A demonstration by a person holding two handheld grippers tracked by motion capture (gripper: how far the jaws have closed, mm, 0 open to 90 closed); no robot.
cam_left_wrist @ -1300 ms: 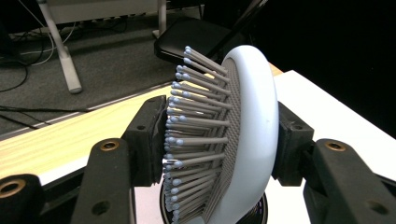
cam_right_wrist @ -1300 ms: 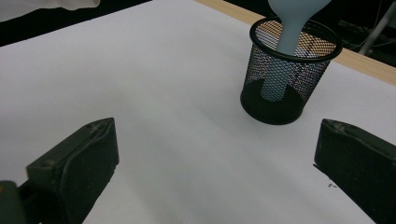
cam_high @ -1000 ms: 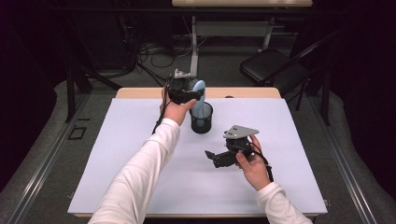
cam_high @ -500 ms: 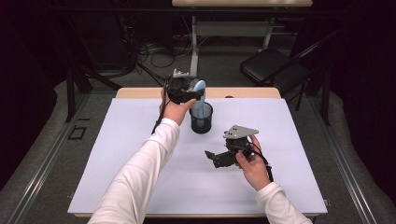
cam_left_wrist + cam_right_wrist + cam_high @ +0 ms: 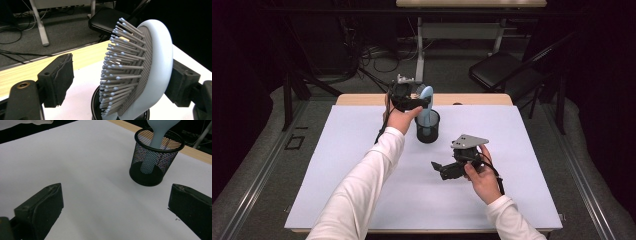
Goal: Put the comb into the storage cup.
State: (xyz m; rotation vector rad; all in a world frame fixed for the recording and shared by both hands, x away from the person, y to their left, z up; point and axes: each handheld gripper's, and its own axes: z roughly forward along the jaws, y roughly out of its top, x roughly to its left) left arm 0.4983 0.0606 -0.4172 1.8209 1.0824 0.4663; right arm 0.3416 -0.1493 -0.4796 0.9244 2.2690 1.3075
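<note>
A pale blue hairbrush (image 5: 426,95) stands upright with its handle down in a black mesh cup (image 5: 428,127) at the back of the table. My left gripper (image 5: 416,100) is around the brush head. Its jaws have just been opening. In the left gripper view the brush (image 5: 150,65) is between them: the left pad (image 5: 61,80) stands clear of the bristles and the right pad (image 5: 182,82) is at the brush's back. My right gripper (image 5: 439,169) is held open above the table, nearer than the cup (image 5: 156,170), with nothing between its jaws.
A white cover (image 5: 362,150) lies over the table, and a strip of bare wood (image 5: 472,99) runs along the far edge. A dark chair (image 5: 502,70) and desk legs stand on the floor beyond.
In the high view both hands, the brush and the cup keep their places; no clear movement shows.
</note>
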